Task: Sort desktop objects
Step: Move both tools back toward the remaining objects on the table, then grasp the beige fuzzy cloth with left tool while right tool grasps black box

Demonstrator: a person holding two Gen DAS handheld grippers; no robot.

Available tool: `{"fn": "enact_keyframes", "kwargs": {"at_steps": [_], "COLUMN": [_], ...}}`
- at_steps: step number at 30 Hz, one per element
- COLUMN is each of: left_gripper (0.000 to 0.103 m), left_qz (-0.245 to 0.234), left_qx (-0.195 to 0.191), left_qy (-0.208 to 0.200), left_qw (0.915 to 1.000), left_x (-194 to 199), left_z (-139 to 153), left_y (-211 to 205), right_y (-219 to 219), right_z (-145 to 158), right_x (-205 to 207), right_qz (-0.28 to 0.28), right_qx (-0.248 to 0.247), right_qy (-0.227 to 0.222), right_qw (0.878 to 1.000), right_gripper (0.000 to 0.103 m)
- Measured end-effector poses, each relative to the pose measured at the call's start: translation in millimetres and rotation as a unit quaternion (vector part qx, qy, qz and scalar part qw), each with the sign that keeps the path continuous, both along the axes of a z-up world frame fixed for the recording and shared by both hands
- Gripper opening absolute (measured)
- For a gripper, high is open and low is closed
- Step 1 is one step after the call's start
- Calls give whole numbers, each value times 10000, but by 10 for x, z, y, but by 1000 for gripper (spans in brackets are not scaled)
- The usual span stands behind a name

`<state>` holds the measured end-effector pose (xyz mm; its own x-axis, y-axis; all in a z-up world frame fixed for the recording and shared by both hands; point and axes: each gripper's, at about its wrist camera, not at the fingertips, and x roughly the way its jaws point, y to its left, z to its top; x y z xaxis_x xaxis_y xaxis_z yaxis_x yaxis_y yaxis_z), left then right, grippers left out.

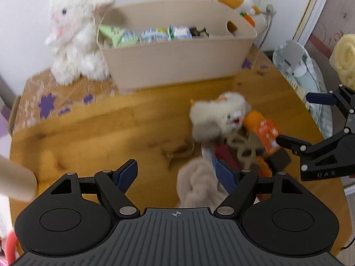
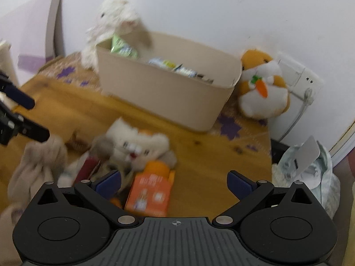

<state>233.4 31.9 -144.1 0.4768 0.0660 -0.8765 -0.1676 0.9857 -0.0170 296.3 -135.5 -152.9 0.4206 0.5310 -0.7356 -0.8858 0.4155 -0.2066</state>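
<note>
A pile lies on the wooden table (image 1: 99,133): a white plush toy (image 1: 219,115), an orange packet (image 1: 265,133), a dark red item (image 1: 224,157) and a beige cloth (image 1: 197,186). My left gripper (image 1: 176,175) hovers open, with the cloth under its right finger and nothing held. My right gripper (image 1: 292,118) is at the right of the pile, also open. In the right wrist view, the right gripper (image 2: 174,184) spreads over the orange packet (image 2: 150,190), below the plush toy (image 2: 137,148). The left gripper (image 2: 40,119) is above the cloth (image 2: 37,164). Both views are blurred.
A beige bin (image 1: 177,66) holding several snack packets stands at the back by the wall. A white rabbit plush (image 1: 73,35) sits left of it and an orange hamster plush (image 2: 264,86) right of it. Crumpled plastic (image 2: 310,168) lies off the table's right edge. A beige roll (image 1: 15,177) is at the near left.
</note>
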Motion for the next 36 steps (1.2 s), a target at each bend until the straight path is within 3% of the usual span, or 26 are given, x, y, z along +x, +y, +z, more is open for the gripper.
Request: {"fn": "enact_keyframes", "kwargs": {"at_steps": [5, 13, 22, 27, 30, 32, 36], "left_gripper": [79, 79, 77, 57, 44, 41, 33], "left_qz": [115, 209, 421, 478, 431, 416, 440], "left_qx": [-272, -355, -524, -615, -700, -727, -803], "left_qy": [226, 343, 432, 425, 408, 412, 401], "left_qw": [9993, 9986, 9968, 9961, 9958, 9956, 9950], "left_x": [-130, -203, -192, -199, -209, -216, -244], "left_z": [-155, -291, -386, -411, -414, -412, -412], "left_y": [-19, -74, -67, -54, -51, -52, -25], "right_y": [-115, -193, -109, -89, -92, -100, -118], "right_z": [-182, -378, -506, -552, -561, -563, -547], "right_x": [-160, -225, -201, -154, -122, -110, -99], "right_qz": [149, 286, 208, 57, -23, -31, 18], "right_qx": [-285, -720, -834, -809, -755, -726, -718], "right_qy": [42, -108, 22, 266, 430, 496, 550], "right_qw": [9995, 9969, 9963, 9964, 9962, 9961, 9959], "right_gripper": [103, 103, 93, 84, 71, 58, 47]}}
